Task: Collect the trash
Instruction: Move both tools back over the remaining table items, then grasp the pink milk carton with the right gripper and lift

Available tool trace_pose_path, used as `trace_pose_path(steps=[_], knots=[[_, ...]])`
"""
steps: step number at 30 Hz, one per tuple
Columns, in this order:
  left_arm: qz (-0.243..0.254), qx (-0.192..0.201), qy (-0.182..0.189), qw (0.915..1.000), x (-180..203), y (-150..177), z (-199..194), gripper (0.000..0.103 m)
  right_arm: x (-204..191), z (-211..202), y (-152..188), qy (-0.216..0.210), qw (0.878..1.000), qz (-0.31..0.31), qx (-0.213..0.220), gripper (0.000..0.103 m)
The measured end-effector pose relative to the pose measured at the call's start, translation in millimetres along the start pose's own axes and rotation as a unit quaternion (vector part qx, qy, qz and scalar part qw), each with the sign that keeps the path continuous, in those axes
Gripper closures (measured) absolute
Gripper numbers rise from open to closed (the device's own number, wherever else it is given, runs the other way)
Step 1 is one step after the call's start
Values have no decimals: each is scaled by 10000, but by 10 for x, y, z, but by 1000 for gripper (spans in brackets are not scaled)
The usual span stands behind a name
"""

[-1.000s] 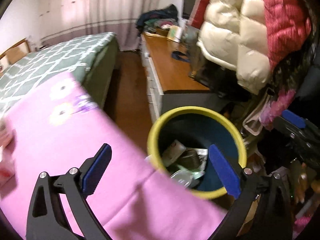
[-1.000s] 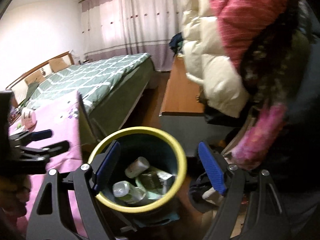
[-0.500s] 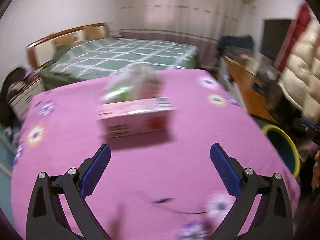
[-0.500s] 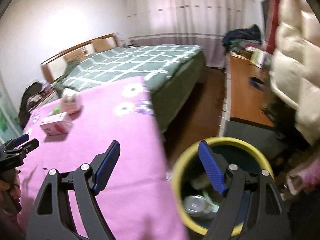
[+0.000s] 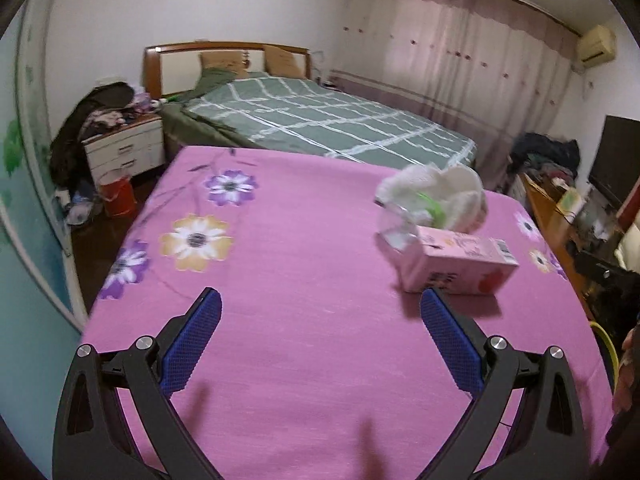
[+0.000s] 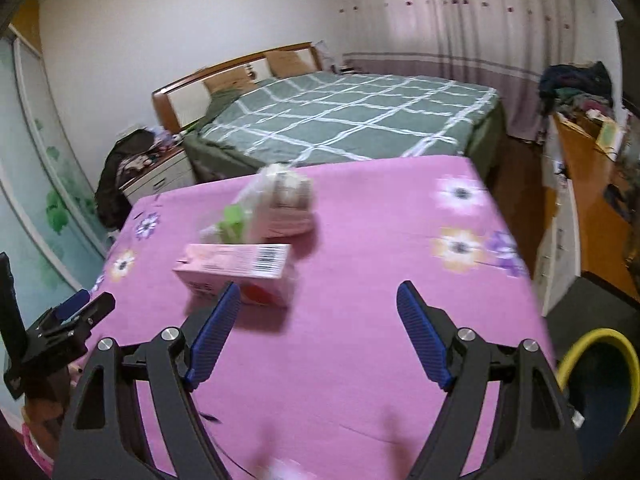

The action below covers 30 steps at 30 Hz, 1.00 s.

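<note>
A pink carton (image 5: 458, 266) lies on the pink flowered tablecloth (image 5: 280, 320); it also shows in the right wrist view (image 6: 238, 270). Behind it sits a clear bag with white crumpled stuff and a green bit (image 5: 436, 200), also in the right wrist view (image 6: 272, 208). My left gripper (image 5: 320, 340) is open and empty, with the carton just beyond its right finger. My right gripper (image 6: 318, 332) is open and empty, its left finger close in front of the carton. The yellow-rimmed bin (image 6: 596, 376) stands on the floor off the table's right edge.
A green checked bed (image 5: 320, 124) lies beyond the table. A nightstand piled with clothes (image 5: 120, 148) and a red bucket (image 5: 118, 200) stand at the left. A wooden sideboard (image 6: 592, 208) runs along the right. The left gripper shows in the right wrist view (image 6: 68, 320).
Both grippers have swung left from over the bin to face the table. The carton and the bag have come into view in front of them. Both jaws stayed open.
</note>
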<state>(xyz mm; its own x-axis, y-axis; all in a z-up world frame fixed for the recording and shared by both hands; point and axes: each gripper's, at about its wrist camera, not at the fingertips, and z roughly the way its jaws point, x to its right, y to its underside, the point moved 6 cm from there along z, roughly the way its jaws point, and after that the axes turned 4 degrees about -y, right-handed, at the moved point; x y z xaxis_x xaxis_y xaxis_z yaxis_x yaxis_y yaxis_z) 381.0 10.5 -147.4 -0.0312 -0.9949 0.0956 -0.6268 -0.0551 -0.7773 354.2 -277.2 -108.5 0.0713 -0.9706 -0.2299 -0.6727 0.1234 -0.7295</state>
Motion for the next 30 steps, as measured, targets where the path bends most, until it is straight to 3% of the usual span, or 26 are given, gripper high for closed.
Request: trace_pose_path(steps=[5,10,13,19,23,26,30], knots=[[-183,70,-176,9997,-100,-4,-40,5,-205,359,-20,89,9997,-160,-160,27],[-168,70,-186,9997,-98,-3,-47,5,120,483,-134,873,9960,166,94,27],[-174,121,-250,9995,-106,-18,-78,5,317,586,-74,995,9945,314,-127,27],[-303,80,-378,9988,-173,-12,-71,5,134,701,69,554,9975,-79,-424,27],[-406,69,-491,9979,-238,-5,-55,5,-167,703,216,-317,9959,-437,-722,27],[-505,78,-555,9971,-299,-15,-45,5,-404,674,291,-1016,9877,-727,-937,27],[-618,84,-590,9963,-359,-16,-41,5,-570,592,289,-1190,9843,-1058,-760,26]])
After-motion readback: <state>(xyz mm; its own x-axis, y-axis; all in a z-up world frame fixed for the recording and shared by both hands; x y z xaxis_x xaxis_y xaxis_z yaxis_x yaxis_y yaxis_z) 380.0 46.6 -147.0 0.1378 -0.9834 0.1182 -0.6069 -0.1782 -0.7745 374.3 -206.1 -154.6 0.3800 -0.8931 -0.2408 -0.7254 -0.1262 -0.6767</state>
